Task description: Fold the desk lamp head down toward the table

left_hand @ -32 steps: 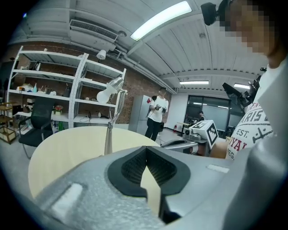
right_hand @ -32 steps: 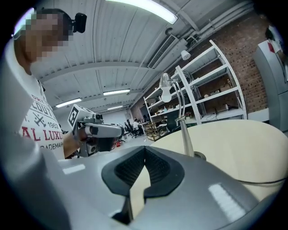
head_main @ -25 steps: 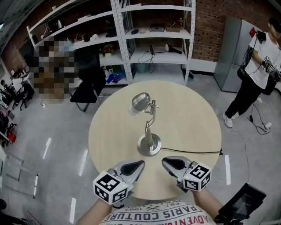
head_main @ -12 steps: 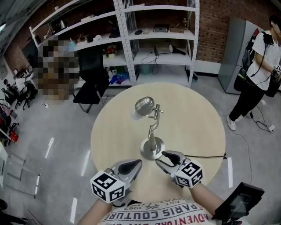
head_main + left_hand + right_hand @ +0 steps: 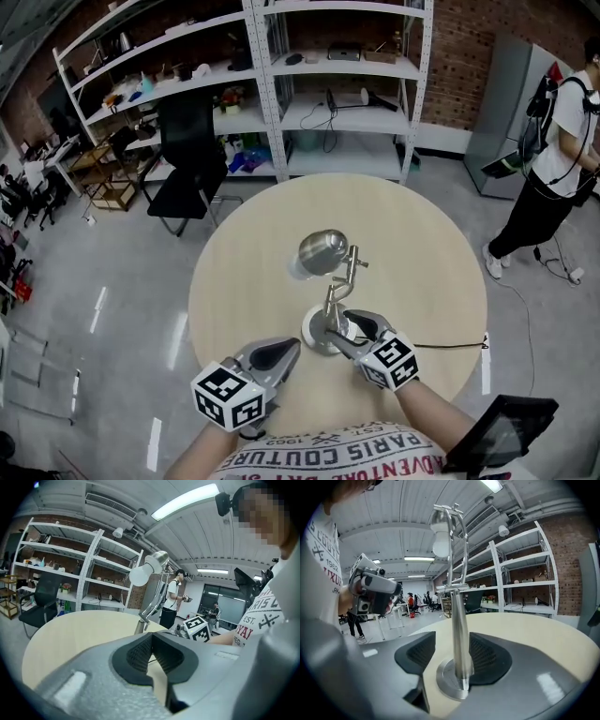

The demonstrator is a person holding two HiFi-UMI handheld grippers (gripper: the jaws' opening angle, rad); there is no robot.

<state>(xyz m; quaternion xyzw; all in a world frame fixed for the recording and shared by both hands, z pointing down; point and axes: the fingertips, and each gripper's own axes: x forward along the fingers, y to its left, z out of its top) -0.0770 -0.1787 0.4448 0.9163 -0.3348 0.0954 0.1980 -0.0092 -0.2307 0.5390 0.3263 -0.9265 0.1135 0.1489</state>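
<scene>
Lamp upright, head leftward; right tongs just opened around stem, left tongs closed.

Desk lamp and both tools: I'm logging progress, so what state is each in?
Desk lamp: upright, head raised, not folded down.
Left tool: shut, empty.
Right tool: open, jaws have just been opening; lamp post between them, not gripped.

Grey left gripper and right gripper have black ribbed jaws, black-and-white marker cubes; T-shirt white, printed.
</scene>
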